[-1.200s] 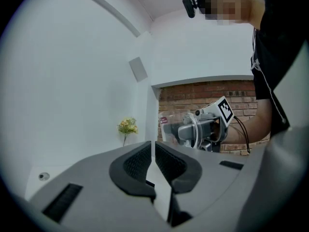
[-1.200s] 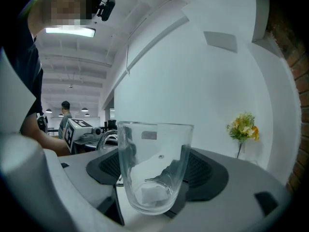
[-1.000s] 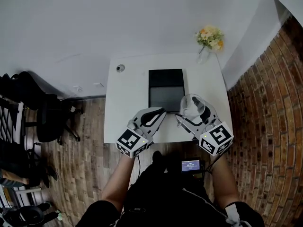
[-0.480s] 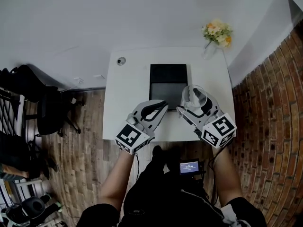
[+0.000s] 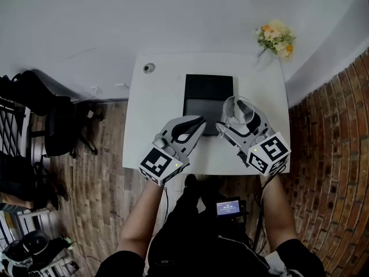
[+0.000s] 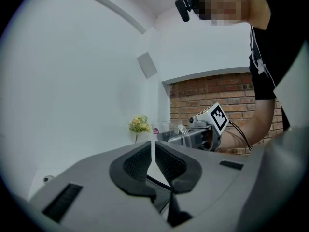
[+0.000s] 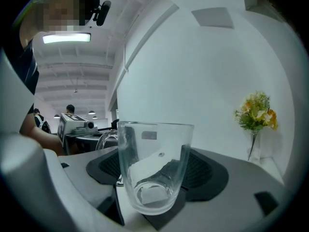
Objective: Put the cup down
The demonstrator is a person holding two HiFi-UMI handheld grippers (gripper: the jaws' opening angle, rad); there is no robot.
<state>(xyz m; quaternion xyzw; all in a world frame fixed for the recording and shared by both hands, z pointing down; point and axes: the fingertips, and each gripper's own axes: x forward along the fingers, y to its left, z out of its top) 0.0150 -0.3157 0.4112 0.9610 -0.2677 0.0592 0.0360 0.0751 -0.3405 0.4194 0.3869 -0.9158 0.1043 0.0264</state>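
The white table (image 5: 151, 105) is open at left; a black pad (image 5: 208, 94) fills the middle, flowers (image 5: 276, 38) the far-right corner.

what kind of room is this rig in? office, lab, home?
Most likely an office or studio workspace. A small white desk stands against a plain white wall, with a black office chair on the wood floor to its left. The right gripper view shows ceiling strip lights over a long open room.
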